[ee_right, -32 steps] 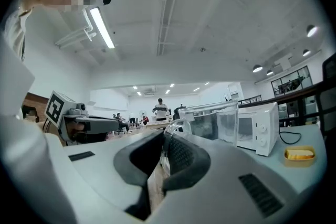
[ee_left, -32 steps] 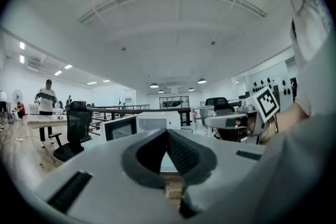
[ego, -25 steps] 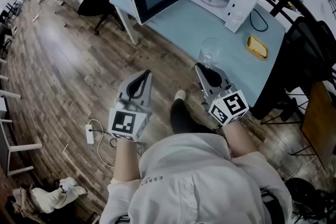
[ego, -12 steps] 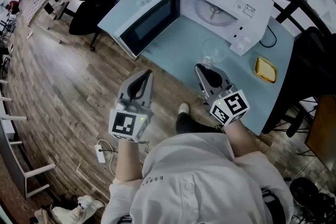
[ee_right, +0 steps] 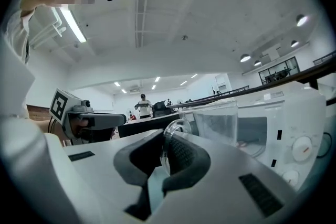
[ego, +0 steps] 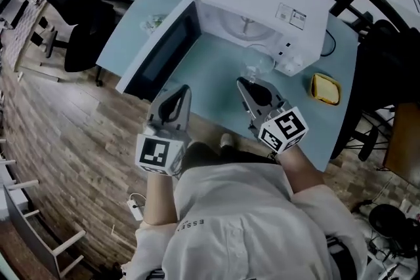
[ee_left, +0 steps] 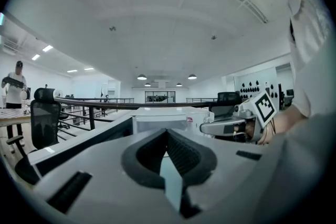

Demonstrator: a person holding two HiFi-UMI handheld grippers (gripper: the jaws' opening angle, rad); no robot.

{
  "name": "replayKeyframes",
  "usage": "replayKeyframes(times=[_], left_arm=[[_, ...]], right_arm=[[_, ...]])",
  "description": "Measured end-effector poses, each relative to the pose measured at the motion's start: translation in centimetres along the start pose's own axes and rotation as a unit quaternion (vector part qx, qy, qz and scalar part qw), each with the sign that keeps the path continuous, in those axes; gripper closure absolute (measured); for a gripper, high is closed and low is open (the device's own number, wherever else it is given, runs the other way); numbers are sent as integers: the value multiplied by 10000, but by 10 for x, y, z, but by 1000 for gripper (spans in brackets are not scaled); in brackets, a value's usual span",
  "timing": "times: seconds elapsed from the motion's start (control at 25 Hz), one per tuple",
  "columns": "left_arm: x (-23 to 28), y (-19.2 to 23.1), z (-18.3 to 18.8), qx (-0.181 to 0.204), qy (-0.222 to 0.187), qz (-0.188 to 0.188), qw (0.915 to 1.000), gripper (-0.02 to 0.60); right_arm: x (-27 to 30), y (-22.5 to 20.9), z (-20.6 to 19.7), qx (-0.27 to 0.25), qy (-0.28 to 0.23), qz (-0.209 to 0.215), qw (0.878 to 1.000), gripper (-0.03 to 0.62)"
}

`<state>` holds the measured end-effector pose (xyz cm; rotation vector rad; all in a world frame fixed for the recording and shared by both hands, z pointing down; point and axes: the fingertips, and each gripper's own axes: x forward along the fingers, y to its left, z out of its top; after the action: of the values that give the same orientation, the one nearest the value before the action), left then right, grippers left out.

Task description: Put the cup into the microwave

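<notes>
A white microwave (ego: pixel 262 0) stands on the light blue table (ego: pixel 216 79) with its door (ego: pixel 161 52) swung open to the left, so the cavity (ego: pixel 246 26) faces me. My right gripper (ego: pixel 247 80) is shut on the handle of a clear glass cup (ego: pixel 257 64), held upright over the table just in front of the cavity. In the right gripper view the handle (ee_right: pixel 170 136) sits between the pads, with the cup body (ee_right: pixel 218 122) beyond and the microwave (ee_right: pixel 294 123) behind it. My left gripper (ego: pixel 183 90) hovers shut and empty near the door's lower edge.
A yellow dish (ego: pixel 325 88) lies on the table right of the microwave. A black office chair (ego: pixel 72 3) stands at the far left on the wooden floor. A white power strip (ego: pixel 134 208) lies on the floor. A black railing runs behind the table.
Both grippers and the cup have come much closer to the microwave; the cup now hangs over the table in front of the open cavity. Neither grip has changed.
</notes>
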<state>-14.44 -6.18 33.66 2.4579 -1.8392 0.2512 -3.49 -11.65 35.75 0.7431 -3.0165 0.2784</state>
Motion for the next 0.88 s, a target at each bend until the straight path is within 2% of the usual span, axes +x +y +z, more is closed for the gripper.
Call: replayKeyframes(times=[0.16,0.48,0.88], left_arm=[[34,9,-4,63,51,-265,9996,580],[110,24,-15,-43,90,-1116,9937,580],[163,45,-42,-287,210,-1546,9873,580]], right_arm=[[14,-21,-9,121,97,-169,9997,574],[54,-75,-33,445,109,-646,9969,574],[100,-132,-69,541,286,-925,9938,573]])
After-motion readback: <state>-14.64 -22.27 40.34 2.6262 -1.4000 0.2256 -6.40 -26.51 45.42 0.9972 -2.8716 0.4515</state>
